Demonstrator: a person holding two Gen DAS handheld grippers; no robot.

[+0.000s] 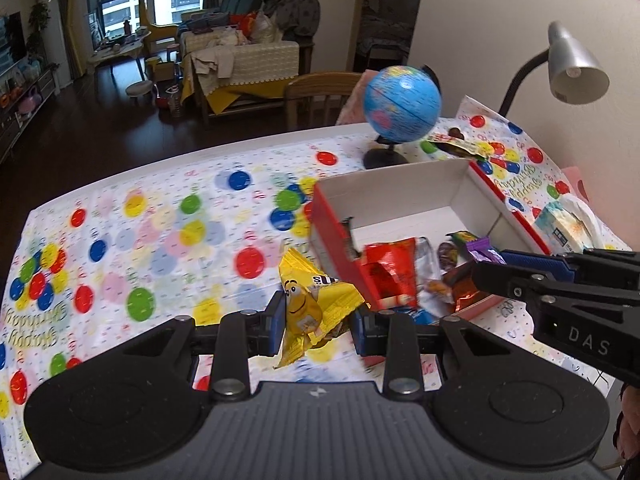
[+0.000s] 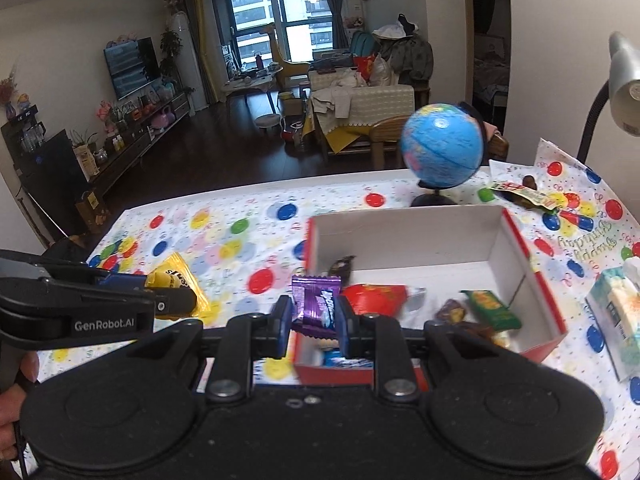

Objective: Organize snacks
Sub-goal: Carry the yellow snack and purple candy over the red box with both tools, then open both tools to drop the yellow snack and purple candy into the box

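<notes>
Left tongs (image 1: 318, 322) clamping yellow M&M's packet (image 1: 310, 300); right tongs (image 2: 314, 326) clamping purple candy (image 2: 316, 304)

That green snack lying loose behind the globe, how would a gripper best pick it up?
Grip the green packet across its narrow width, near the middle, coming from above. It lies flat on the tablecloth, long and thin, so the short span fits between the fingers. The globe stands close on its left; approach from the right.

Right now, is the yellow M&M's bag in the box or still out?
Out. The yellow M&M's bag hangs pinched in the left gripper, left of the red box.
</notes>
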